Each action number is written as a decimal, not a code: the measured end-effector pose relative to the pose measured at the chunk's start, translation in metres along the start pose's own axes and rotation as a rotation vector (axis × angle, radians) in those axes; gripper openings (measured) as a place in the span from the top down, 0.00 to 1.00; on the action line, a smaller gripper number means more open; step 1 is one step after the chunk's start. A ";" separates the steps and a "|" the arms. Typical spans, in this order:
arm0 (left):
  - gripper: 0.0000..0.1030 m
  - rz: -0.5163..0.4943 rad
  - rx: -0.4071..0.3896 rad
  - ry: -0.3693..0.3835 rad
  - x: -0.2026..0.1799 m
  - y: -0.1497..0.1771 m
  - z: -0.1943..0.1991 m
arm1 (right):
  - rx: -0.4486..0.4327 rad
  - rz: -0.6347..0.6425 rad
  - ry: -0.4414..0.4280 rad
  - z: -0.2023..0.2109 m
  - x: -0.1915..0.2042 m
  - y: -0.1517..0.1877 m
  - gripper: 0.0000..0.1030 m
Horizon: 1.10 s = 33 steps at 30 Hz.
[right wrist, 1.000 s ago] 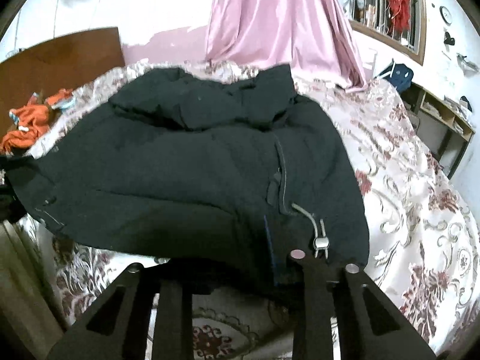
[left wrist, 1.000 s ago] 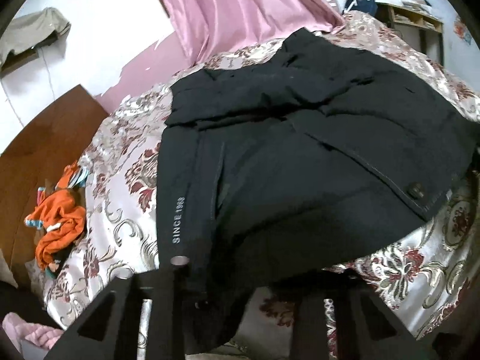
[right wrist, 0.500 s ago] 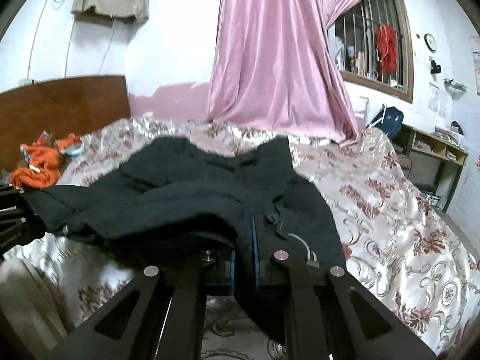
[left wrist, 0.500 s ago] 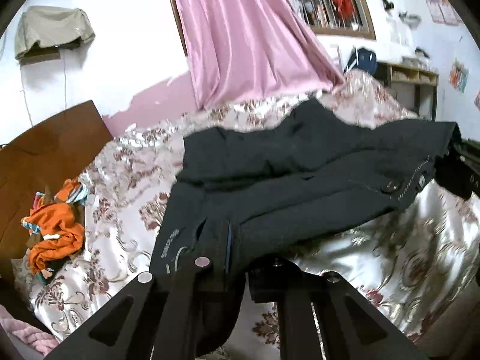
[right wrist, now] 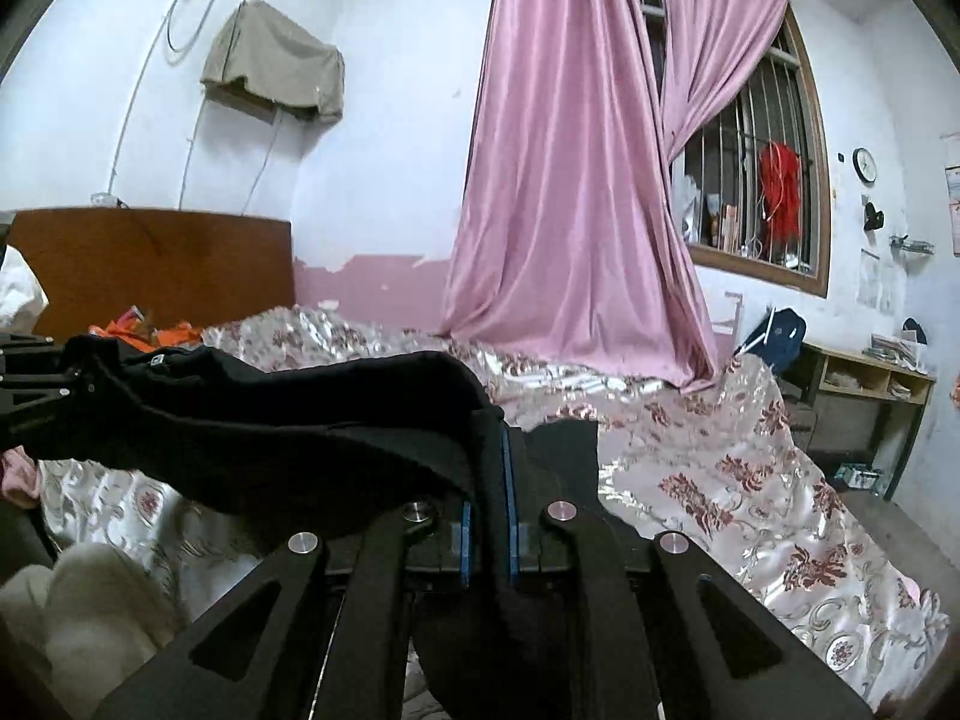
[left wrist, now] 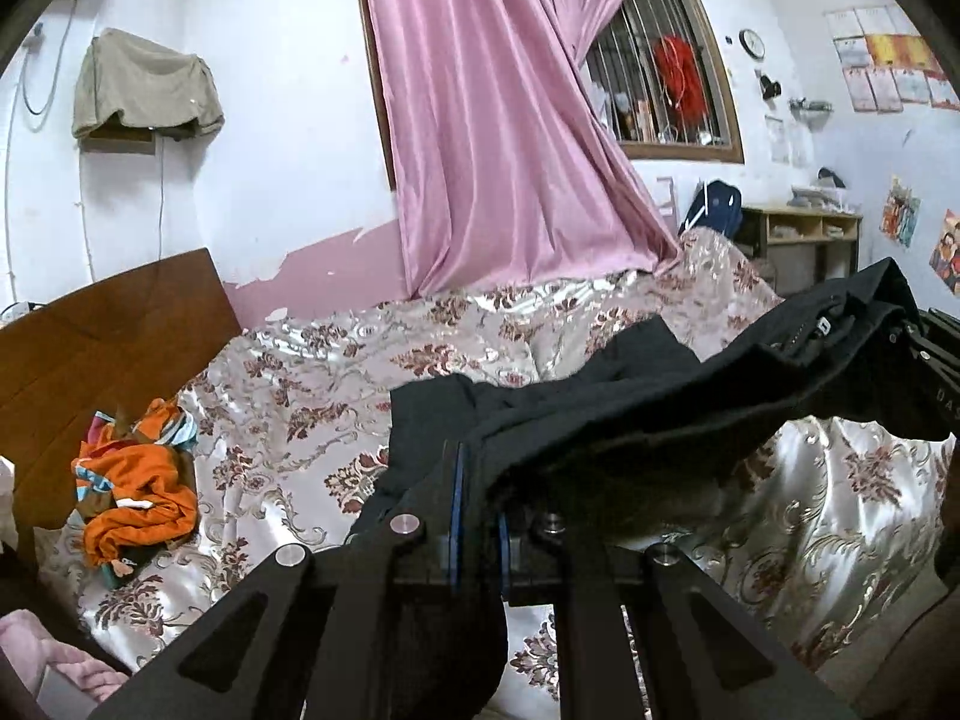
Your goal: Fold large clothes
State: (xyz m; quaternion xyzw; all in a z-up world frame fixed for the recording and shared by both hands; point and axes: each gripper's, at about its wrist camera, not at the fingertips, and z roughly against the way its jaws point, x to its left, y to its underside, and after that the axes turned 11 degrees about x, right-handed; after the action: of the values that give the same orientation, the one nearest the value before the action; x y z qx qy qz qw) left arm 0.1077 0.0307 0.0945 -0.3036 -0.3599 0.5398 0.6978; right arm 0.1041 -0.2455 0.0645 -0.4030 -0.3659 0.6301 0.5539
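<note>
Gripping black garment (left wrist: 600, 408) at both near corners: left claw (left wrist: 477, 516) pinching hem, right claw (right wrist: 487, 516) pinching opposite corner. Cloth raised off bed (left wrist: 300, 396), stretched between claws, far end trailing on bedspread. Fold barely begun; laying over, smoothing left.

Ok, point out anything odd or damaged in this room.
Wall paint beside the pink curtain has flaked off in jagged patches. Orange clothes lie crumpled by the headboard, unfolded.
</note>
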 end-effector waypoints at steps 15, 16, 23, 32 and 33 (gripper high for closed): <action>0.92 -0.089 -0.041 -0.045 -0.008 -0.008 -0.005 | -0.043 -0.005 0.019 0.007 0.005 -0.003 0.93; 0.92 -0.091 -0.035 -0.047 -0.007 -0.009 -0.008 | -0.036 -0.009 0.014 0.002 0.002 -0.003 0.93; 0.92 -0.090 -0.007 -0.058 -0.002 -0.022 -0.033 | -0.030 -0.008 -0.011 -0.022 -0.002 -0.005 0.93; 0.91 -0.104 0.038 -0.080 -0.003 -0.051 -0.085 | -0.045 -0.022 -0.017 -0.074 -0.007 -0.017 0.93; 0.91 -0.102 0.043 -0.080 -0.002 -0.053 -0.091 | -0.039 -0.025 -0.020 -0.082 -0.008 -0.018 0.93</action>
State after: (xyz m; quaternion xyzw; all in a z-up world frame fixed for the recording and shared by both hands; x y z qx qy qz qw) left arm 0.2115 0.0129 0.0864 -0.2479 -0.3910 0.5229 0.7157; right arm 0.1865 -0.2501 0.0486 -0.4027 -0.3887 0.6197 0.5502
